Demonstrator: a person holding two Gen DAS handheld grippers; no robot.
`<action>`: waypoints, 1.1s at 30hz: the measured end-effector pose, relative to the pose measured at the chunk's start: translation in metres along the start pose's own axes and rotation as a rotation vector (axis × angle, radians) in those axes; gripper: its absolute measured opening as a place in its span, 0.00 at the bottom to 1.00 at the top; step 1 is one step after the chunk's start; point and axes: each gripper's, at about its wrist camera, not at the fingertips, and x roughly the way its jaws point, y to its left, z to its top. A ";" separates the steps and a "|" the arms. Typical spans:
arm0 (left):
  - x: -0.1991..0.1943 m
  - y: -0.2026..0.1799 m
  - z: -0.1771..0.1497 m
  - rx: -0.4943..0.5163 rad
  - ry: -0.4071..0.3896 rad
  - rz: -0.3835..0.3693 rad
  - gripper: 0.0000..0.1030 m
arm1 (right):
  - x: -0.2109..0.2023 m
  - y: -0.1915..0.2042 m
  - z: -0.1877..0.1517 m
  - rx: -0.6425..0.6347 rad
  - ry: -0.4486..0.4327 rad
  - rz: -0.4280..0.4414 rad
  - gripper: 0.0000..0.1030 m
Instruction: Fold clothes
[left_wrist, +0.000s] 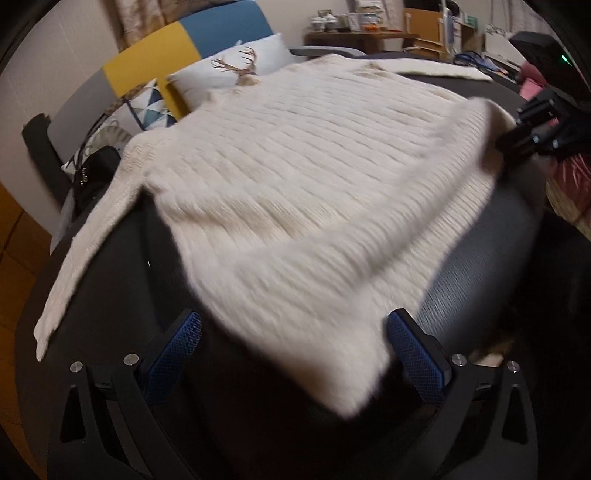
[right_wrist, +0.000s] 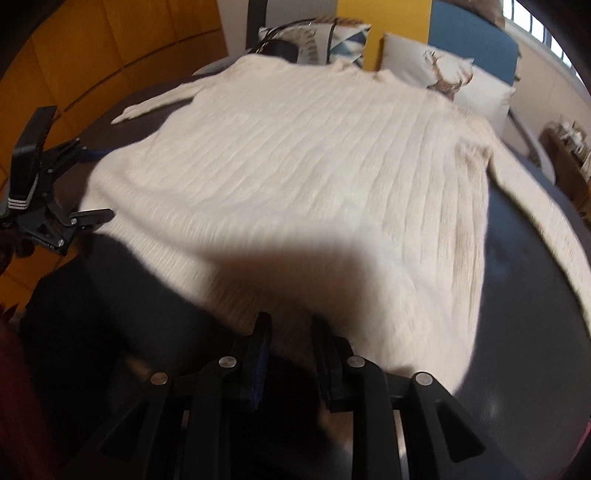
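Note:
A cream ribbed sweater (left_wrist: 295, 166) (right_wrist: 314, 166) lies spread flat on a dark round surface (left_wrist: 122, 277) (right_wrist: 524, 295), with its sleeves out to both sides. My left gripper (left_wrist: 295, 321) is open, its blue pads (left_wrist: 173, 358) wide apart, and the near hem corner lies between them. In the right wrist view that gripper (right_wrist: 96, 181) shows at the left hem edge. My right gripper (right_wrist: 291, 325) is shut on the other hem corner, which is lifted and blurred. In the left wrist view the right gripper (left_wrist: 506, 144) sits at that raised corner.
Behind the sweater are a deer-print pillow (left_wrist: 240, 66) (right_wrist: 450, 81), a patterned cushion (left_wrist: 151, 107) and a yellow and blue sofa back (left_wrist: 184, 40). A black bag (left_wrist: 96, 173) lies by the left sleeve. A wooden shelf (left_wrist: 362, 37) stands at the far right.

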 end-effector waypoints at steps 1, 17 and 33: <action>-0.004 -0.002 -0.004 0.000 -0.001 -0.009 1.00 | -0.001 -0.002 -0.002 0.021 -0.009 0.016 0.22; 0.000 0.020 0.003 -0.085 -0.001 0.155 1.00 | -0.014 -0.049 -0.020 0.450 -0.210 0.375 0.22; -0.035 0.042 -0.017 -0.233 -0.112 0.106 0.99 | -0.059 -0.041 -0.041 0.274 -0.267 0.246 0.26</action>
